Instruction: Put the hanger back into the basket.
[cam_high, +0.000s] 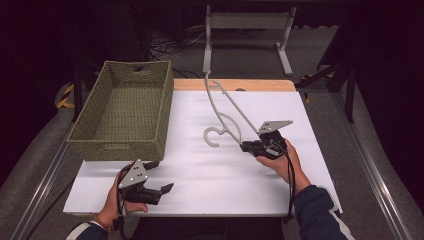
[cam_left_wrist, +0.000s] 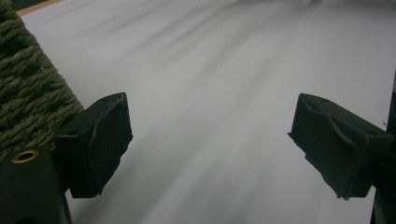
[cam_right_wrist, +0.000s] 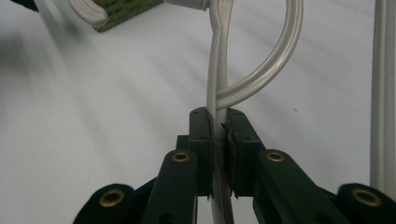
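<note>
Pale grey plastic, thin and curved: the hanger lies across the white table, pinched by the right gripper. A woven green basket sits far left. Left gripper view: the left gripper spreads matte black jaws over bare tabletop. Right gripper view: blocky pads clamp the hanger's smooth rod below its hook.

Right claw clamped on the white hanger, whose hook curls toward the table's middle; left claw spread wide and empty, just beside the near corner of the green woven basket.
</note>
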